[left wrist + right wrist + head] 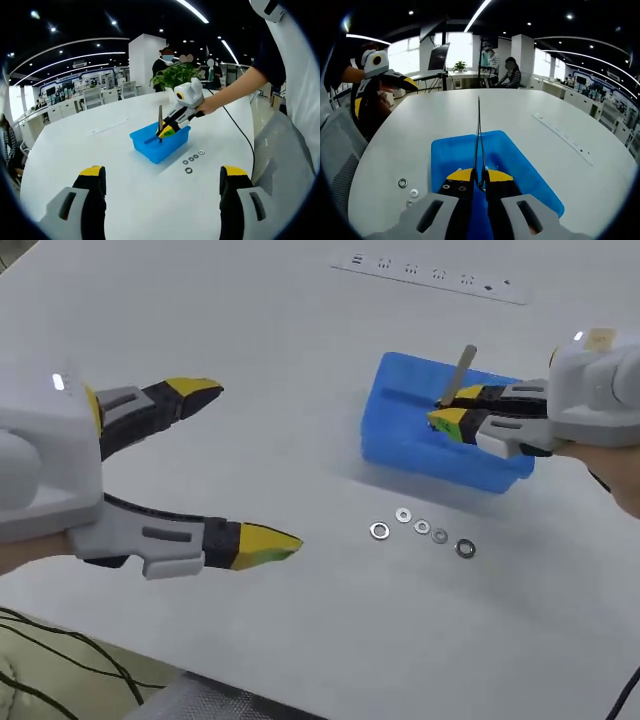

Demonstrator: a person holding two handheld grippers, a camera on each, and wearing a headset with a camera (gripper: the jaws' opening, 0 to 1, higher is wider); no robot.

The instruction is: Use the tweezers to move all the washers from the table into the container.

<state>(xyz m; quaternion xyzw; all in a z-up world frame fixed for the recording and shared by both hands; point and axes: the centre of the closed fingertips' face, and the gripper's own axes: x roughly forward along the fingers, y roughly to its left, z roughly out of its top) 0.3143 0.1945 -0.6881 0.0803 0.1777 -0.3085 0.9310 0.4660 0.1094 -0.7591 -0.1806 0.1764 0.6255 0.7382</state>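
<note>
- Head view: a plain white bench [300, 640] carries a power strip [430, 275] at its far edge and a blue container [400, 430] to the right of centre.
- Five washers [420, 530] lie flat in a short row on the bench just in front of the container, none of them inside it.
- The washers look light, thin, hard and slick. Lying flat on a smooth top, each will probably slide when nudged, so pinching across the rim with one tip through the hole seems safest.
- The right tongs [445, 418] reach in from the right over the container, clamped on the tweezers [462, 370], which stand steeply up out of them.
- The left tongs [250, 465] hover above the bench well to the left, spread wide with nothing between them.
- Left gripper view: an open-plan office with a potted plant [175, 75] lies behind the bench.
- The left tongs' own jaws stand far apart and empty and look towards the container, where a forearm reaches out to hold the right tongs low over it.
- Right gripper view: the bench runs ahead towards desks and windows.
- The jaws are nearly closed on the thin, springy tweezers at about mid-length, above the container floor. I cannot tell which end carries the tips.
- The washers lie on the bench outside the container's left wall.
</note>
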